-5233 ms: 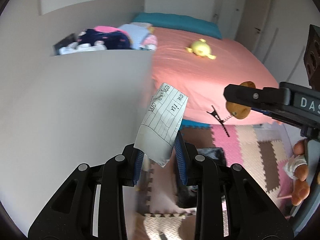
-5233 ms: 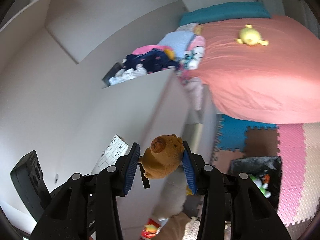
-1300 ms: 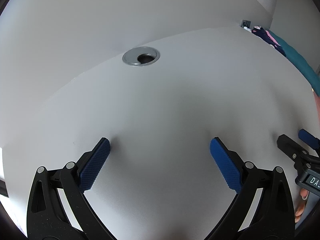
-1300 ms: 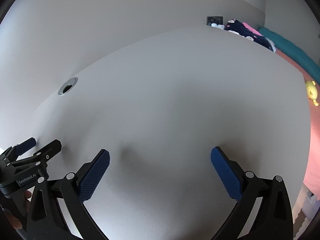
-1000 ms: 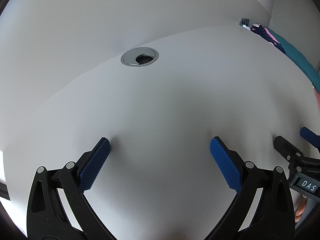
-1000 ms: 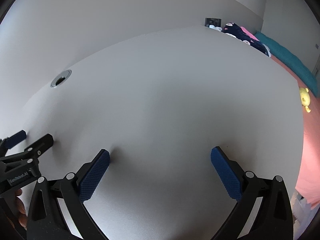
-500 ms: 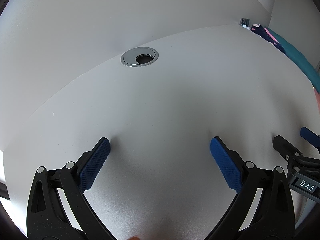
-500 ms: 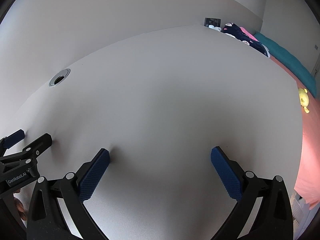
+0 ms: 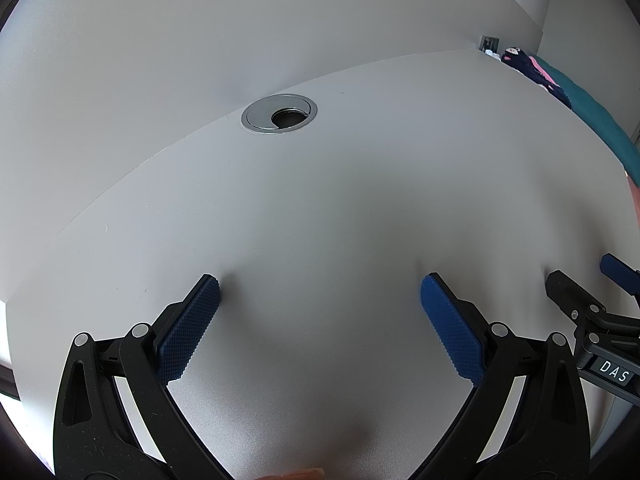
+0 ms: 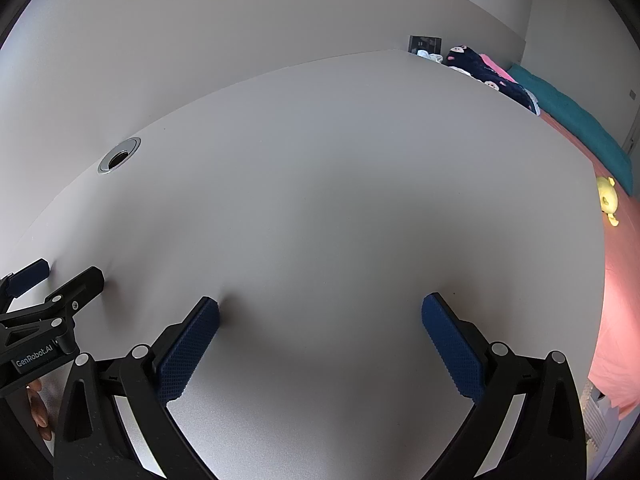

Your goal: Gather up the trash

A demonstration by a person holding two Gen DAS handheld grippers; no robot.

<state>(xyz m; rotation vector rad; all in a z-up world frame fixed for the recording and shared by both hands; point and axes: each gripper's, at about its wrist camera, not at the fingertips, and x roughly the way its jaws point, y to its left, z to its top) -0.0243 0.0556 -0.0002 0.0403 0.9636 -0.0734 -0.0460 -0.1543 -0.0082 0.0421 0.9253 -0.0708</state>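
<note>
No trash shows in either view. My left gripper (image 9: 320, 284) stands wide open over the grey desk (image 9: 360, 200), its blue pads touching or nearly touching the top, nothing between them. My right gripper (image 10: 320, 304) is likewise wide open and empty on the same desk (image 10: 320, 180). Each gripper shows in the other's view: the right gripper (image 9: 588, 280) at the right edge of the left wrist view, the left gripper (image 10: 60, 272) at the left edge of the right wrist view. The paper and the brown plush held earlier are out of sight.
A round metal cable grommet (image 9: 279, 113) sits near the desk's back edge by the wall. Folded clothes (image 10: 488, 70) lie at the far end of the desk. Beyond the right edge is a bed with a salmon cover (image 10: 616, 280) and a yellow plush (image 10: 608, 198).
About five seconds ago the left gripper held a written paper and the right a brown plush; both are now open and empty. Over the last second almost nothing has moved.
</note>
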